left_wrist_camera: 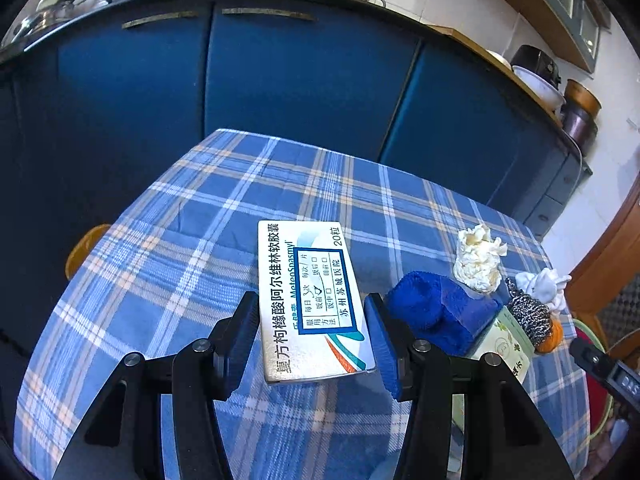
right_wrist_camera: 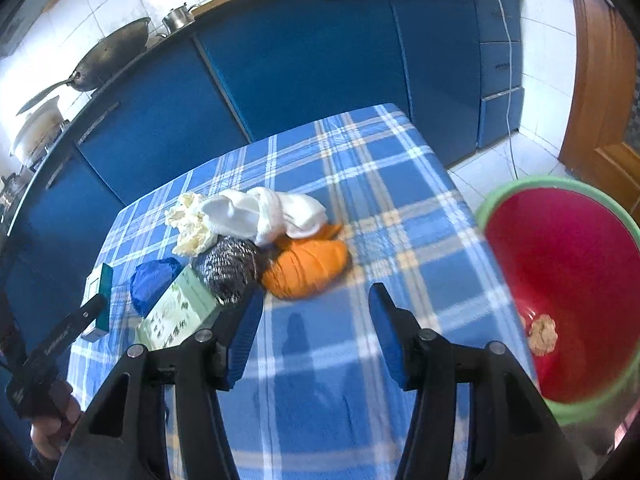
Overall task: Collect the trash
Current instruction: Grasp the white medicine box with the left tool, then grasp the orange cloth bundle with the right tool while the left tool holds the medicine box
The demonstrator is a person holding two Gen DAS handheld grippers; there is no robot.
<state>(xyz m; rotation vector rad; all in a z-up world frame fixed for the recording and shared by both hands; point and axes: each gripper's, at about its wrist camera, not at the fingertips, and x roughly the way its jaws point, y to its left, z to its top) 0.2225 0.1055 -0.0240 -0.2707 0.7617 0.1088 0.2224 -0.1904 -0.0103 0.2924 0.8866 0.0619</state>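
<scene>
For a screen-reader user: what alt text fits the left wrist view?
A white medicine box sits between the left gripper's fingers on a blue plaid tablecloth. To its right lie a blue cloth and crumpled tissue.

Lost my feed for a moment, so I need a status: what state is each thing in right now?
Left gripper: open, astride the medicine box.
Medicine box: flat on the tablecloth, closed.
Right gripper: open, empty.
Red bin: beside the table, one paper wad inside.
Cream tissue: crumpled, on the table.
Orange cloth: bunched.
Steel scourer: atop the green box.
</scene>
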